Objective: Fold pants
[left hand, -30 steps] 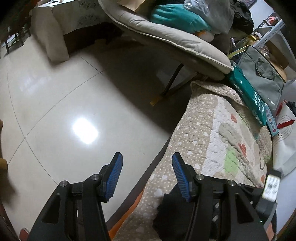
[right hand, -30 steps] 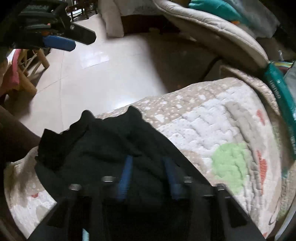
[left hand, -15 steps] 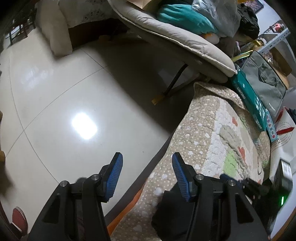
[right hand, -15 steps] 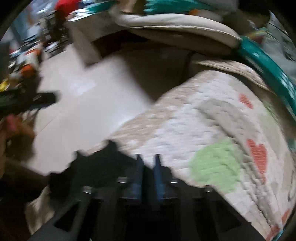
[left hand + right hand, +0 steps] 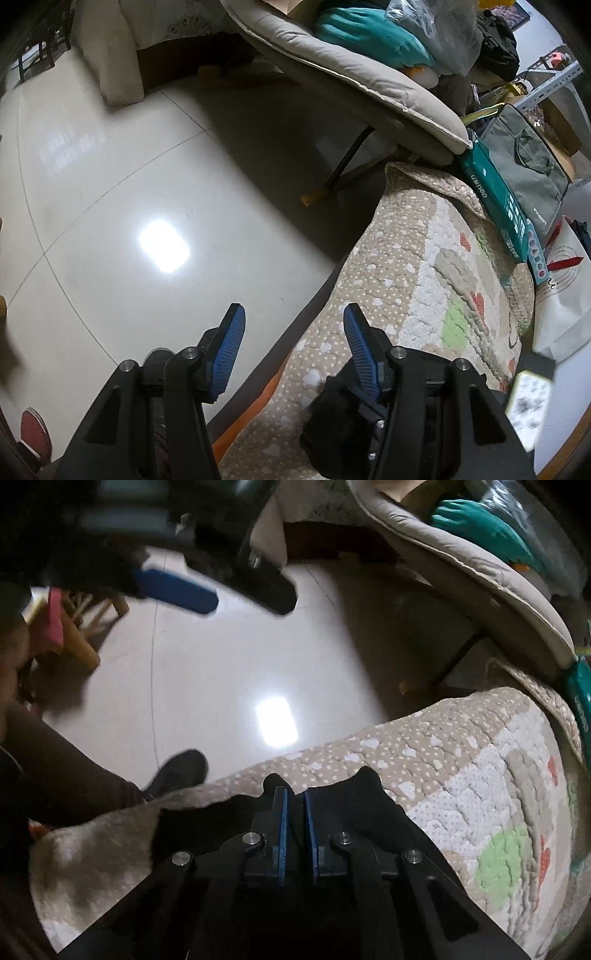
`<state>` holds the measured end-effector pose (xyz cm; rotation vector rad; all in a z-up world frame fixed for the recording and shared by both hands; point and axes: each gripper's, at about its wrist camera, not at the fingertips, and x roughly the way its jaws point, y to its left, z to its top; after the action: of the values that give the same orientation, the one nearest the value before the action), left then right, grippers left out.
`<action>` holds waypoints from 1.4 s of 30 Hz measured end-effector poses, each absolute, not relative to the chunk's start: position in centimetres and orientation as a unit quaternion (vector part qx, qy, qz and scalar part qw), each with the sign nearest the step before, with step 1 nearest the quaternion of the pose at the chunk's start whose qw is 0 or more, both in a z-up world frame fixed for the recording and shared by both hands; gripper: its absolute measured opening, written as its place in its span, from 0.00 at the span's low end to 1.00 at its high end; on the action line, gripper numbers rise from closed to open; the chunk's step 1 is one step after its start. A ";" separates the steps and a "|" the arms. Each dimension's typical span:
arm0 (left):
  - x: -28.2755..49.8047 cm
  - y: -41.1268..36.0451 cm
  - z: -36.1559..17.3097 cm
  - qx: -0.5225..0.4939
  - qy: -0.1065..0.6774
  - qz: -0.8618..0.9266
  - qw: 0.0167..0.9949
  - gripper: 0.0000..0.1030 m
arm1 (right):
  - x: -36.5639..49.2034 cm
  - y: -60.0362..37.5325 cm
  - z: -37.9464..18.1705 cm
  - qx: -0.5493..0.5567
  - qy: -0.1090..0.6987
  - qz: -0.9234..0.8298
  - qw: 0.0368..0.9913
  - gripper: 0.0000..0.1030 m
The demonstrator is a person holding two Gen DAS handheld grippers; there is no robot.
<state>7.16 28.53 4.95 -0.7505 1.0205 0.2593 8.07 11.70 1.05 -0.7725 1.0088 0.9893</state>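
Note:
The black pants (image 5: 373,812) lie bunched on the quilted bed cover (image 5: 480,775), near its floor-side edge. My right gripper (image 5: 295,797) is right over them with its blue pads nearly together; whether cloth sits between them I cannot tell. In the left wrist view a bit of the black pants (image 5: 332,424) shows under my left gripper (image 5: 293,325), which is open and empty above the bed's edge. The left gripper also shows, blurred, at the top left of the right wrist view (image 5: 221,587).
A padded recliner (image 5: 369,85) piled with a teal cushion (image 5: 369,40) stands beyond the bed. A teal box (image 5: 495,199) and grey bag (image 5: 528,166) sit at the bed's far end. A wooden stool (image 5: 77,635) and the person's shoe (image 5: 181,771) are on the tiled floor (image 5: 147,184).
My right gripper's pads closed from apart to nearly together and it swung toward the bed's floor-side edge. The left gripper stayed open and drifted slightly.

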 end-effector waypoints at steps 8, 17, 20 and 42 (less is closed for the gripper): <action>7.2 28.4 5.2 -0.348 0.470 0.128 0.801 0.53 | 12.1 12.2 2.7 -0.303 0.442 0.394 0.747 0.09; 6.9 28.9 5.0 -0.350 0.472 0.133 0.798 0.53 | 17.4 5.7 5.6 -0.230 0.452 0.325 0.798 0.50; 6.9 28.9 5.0 -0.359 0.470 0.130 0.796 0.53 | 19.8 -2.6 8.0 -0.179 0.462 0.260 0.829 0.51; 8.3 25.7 4.9 -0.300 0.484 0.128 0.812 0.53 | 22.5 -16.5 1.4 -0.144 0.517 0.089 0.839 0.01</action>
<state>8.25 25.70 4.86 -0.6408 1.0336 0.2731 22.54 -16.48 1.44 -0.3053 1.0933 0.1878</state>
